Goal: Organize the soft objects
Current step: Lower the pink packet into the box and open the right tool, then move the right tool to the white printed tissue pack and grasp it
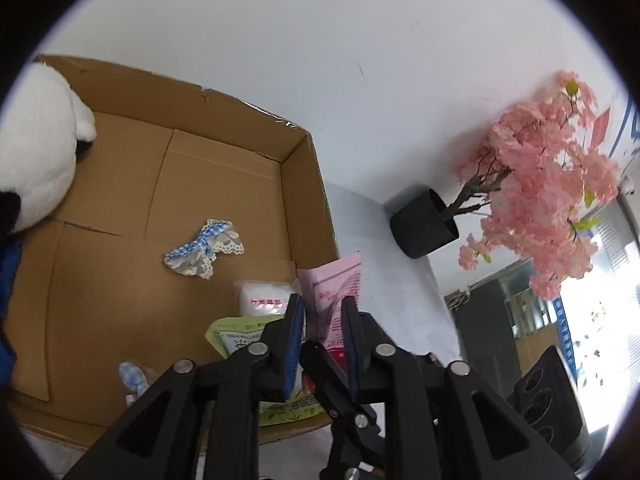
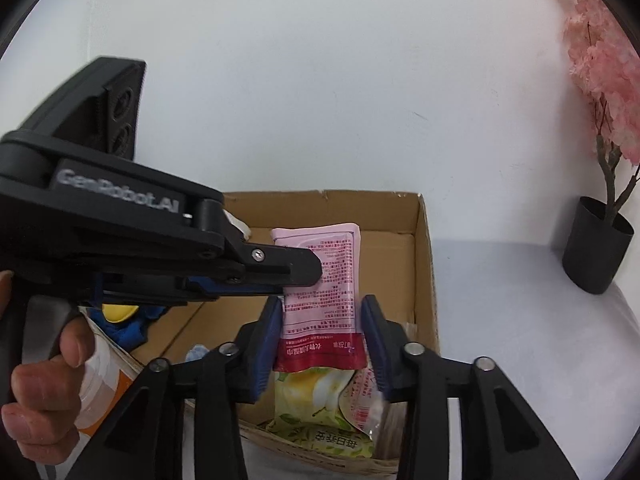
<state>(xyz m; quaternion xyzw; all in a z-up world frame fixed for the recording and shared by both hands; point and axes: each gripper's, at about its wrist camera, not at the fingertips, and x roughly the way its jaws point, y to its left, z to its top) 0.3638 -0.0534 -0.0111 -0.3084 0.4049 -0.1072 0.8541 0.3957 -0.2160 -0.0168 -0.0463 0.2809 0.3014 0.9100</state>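
Left wrist only: checked bow (image 1: 205, 253) on box floor (image 1: 120, 280).

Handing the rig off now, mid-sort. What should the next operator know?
Left hand-held gripper: jaws apart, pink packet between them, not pinched.
Right hand-held gripper: jaws apart, flanking the same packet.
The packet stands upright over the cardboard box.
Done: green packet, white pack and checked bow lie in the box, with the white plush toy at its edge.
Left: settle the pink packet inside.
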